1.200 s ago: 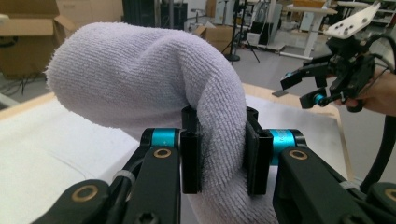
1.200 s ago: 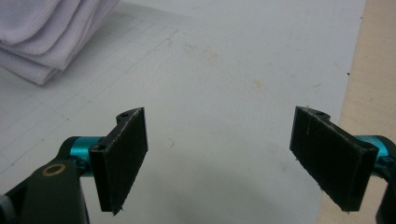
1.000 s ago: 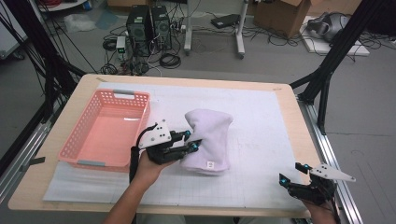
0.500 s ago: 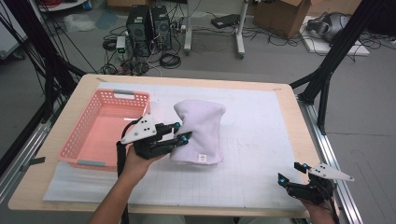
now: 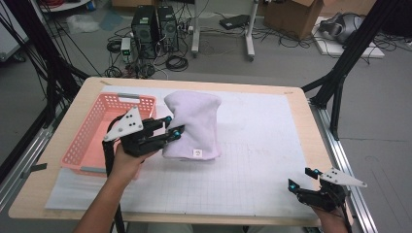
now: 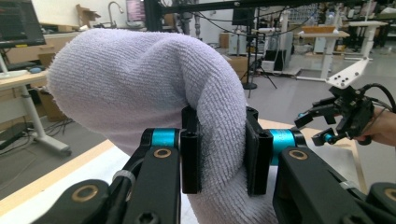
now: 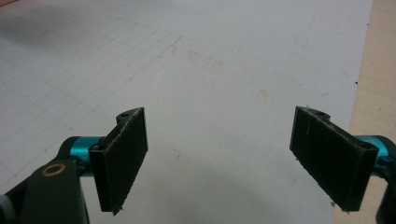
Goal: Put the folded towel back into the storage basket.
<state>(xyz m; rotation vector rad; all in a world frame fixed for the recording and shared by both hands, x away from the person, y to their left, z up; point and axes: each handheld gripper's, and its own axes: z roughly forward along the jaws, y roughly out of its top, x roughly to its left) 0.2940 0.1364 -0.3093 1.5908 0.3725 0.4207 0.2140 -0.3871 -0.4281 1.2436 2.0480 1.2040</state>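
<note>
One towel (image 5: 192,124), clenched in your left gripper (image 5: 172,127), has just lifted toward the basket (image 5: 97,127) at nine o'clock; your right gripper (image 5: 305,177) idles released.

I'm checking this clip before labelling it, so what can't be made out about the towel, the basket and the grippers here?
- Towel label: too small to read, high view.
- Towel's lower end: cut off by the bottom edge, left gripper view.
- Basket near right corner: hidden by the left gripper, high view.
- Right gripper hand: cut off by the bottom edge, high view.
</note>
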